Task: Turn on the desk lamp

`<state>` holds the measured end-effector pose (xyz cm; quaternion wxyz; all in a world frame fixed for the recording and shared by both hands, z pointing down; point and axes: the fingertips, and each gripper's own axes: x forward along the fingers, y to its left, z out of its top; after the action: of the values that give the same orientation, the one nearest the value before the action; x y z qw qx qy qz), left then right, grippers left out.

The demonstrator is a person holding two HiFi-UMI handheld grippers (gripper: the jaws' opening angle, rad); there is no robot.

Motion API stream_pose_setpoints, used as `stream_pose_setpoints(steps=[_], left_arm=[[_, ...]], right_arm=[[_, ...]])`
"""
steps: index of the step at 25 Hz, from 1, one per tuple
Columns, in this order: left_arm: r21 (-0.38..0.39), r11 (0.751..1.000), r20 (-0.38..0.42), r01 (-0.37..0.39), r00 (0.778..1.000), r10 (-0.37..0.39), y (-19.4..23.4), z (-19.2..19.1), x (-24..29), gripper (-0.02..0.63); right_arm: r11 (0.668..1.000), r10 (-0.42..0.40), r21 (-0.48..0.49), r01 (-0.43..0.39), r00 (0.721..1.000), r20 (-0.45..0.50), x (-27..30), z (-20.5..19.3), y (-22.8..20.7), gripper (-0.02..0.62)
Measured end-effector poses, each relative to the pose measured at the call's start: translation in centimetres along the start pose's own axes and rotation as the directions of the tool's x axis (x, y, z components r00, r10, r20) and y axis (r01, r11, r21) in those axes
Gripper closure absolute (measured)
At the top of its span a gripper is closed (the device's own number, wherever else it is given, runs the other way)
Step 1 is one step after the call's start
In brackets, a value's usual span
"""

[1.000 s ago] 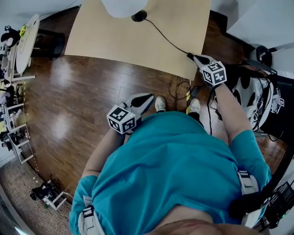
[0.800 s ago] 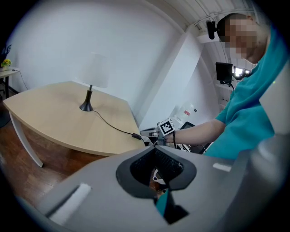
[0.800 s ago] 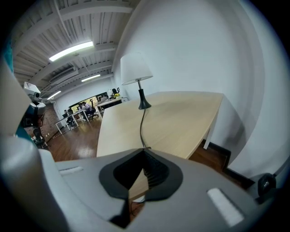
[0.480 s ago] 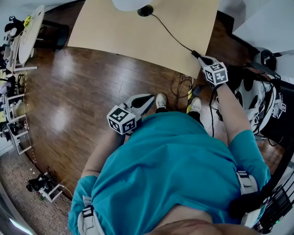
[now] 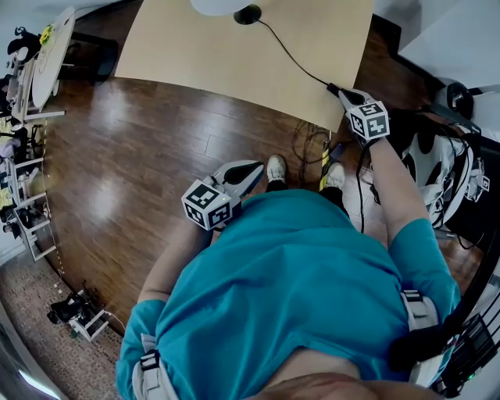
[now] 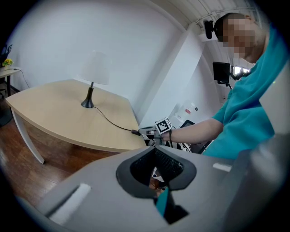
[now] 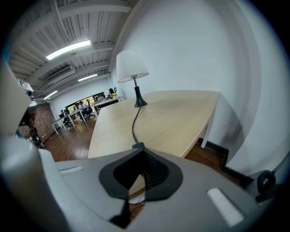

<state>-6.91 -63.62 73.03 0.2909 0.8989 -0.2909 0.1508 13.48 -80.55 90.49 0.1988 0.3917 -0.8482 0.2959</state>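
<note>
Now, at upper right of head view, right gripper [image 5: 342,93], jaws together, tips at cord switch [image 7: 138,146] on table [image 5: 219,62] edge. Desk lamp [image 5: 234,9] at top centre. Left gripper [image 5: 251,167] mid-frame, jaws together, empty.

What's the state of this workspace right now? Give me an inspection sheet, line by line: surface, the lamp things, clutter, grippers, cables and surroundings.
Surface: tan table, only the job's things on it.
Job's things: desk lamp upright at the far end, no clear glow from the shade; inline switch at the near edge.
Clutter: nothing seen on the table.
Grippers: right gripper fingers together, tips at the switch; left gripper fingers together, empty, over the floor near the person's torso.
Cables: lamp cable runs from the base to the switch; loose cords on the floor below the table edge.
Surroundings: wood floor; racks at the left.
</note>
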Motion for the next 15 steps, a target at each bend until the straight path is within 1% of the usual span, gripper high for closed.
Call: stream_pose_setpoints(steps=[6,12,15], left_arm=[[-0.01,1.0,0.003,-0.004,1.0,0.004,0.3,-0.18,-0.35,0.606],[-0.019,1.0,0.005,-0.005,1.0,0.005,0.36,-0.03,-0.36,0.606],[-0.024,1.0,0.006,-0.005,1.0,0.005,0.39,-0.02,-0.22,0.606]], right_arm=[[1.0,0.0,-0.018,0.0,1.0,-0.009,0.02,0.07,0.23,0.594],[0.992,-0.035,-0.119,0.03,0.999,-0.039,0.29,-0.21,0.31,0.592],[0.989,-0.046,-0.141,0.04,0.998,-0.041,0.33,-0.26,0.24,0.592]])
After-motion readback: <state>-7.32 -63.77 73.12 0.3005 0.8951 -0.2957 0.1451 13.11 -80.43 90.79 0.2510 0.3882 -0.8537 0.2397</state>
